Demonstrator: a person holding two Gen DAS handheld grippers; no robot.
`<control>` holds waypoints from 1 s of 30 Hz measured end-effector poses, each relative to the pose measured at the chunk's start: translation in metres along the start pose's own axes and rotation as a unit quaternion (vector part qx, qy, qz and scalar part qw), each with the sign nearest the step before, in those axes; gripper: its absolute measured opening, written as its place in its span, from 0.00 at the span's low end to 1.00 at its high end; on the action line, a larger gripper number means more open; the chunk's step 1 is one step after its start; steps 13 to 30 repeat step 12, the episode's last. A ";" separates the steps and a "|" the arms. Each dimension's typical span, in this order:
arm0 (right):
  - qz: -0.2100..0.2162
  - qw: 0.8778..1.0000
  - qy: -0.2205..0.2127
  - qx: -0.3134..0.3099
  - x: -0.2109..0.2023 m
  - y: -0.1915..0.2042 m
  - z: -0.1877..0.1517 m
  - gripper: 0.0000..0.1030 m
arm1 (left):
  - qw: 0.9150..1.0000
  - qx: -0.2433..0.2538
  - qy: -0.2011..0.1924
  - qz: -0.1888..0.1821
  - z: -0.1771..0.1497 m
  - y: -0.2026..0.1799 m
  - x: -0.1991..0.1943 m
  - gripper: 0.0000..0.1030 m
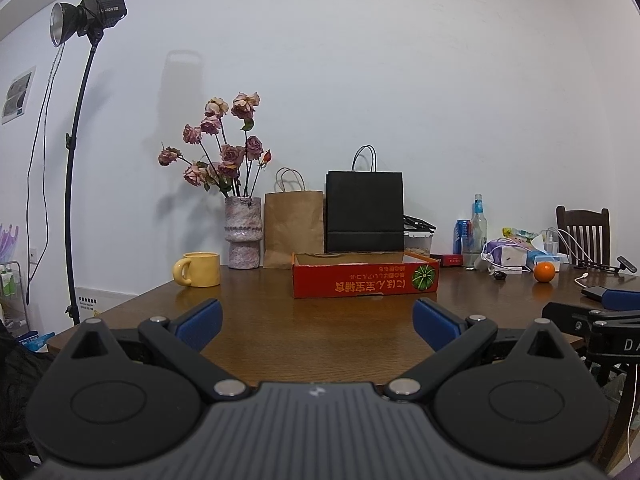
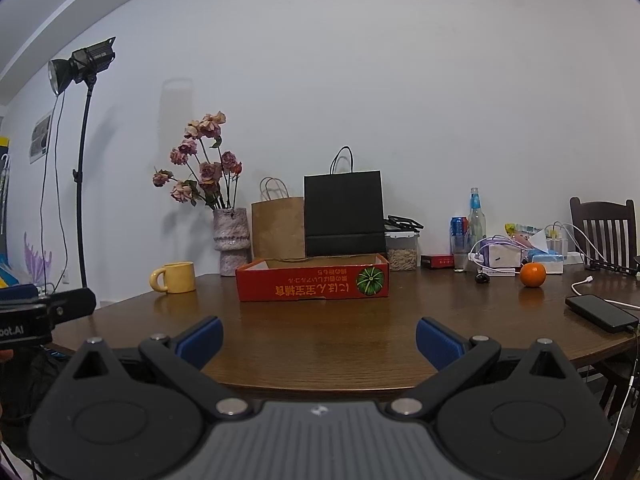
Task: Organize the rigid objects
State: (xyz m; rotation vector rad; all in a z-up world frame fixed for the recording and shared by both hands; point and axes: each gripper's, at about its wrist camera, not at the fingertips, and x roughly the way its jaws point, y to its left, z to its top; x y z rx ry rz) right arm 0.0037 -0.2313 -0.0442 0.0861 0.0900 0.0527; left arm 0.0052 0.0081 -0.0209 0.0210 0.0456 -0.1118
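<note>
A shallow red cardboard box with a melon print stands open near the back of the wooden table. A yellow mug stands to its left, an orange to its right. My left gripper is open and empty above the table's near edge. My right gripper is open and empty too, level with the left one; part of it shows at the right of the left wrist view.
Along the back stand a vase of dried roses, a brown paper bag, a black paper bag, a clear food container, a can, a glass bottle and tissue packs. A black phone with cables lies right. A chair and a light stand flank the table.
</note>
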 end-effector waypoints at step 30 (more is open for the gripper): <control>-0.001 1.000 0.002 0.002 0.001 -0.004 0.000 1.00 | 1.000 0.000 0.001 -0.002 0.001 -0.001 0.000 1.00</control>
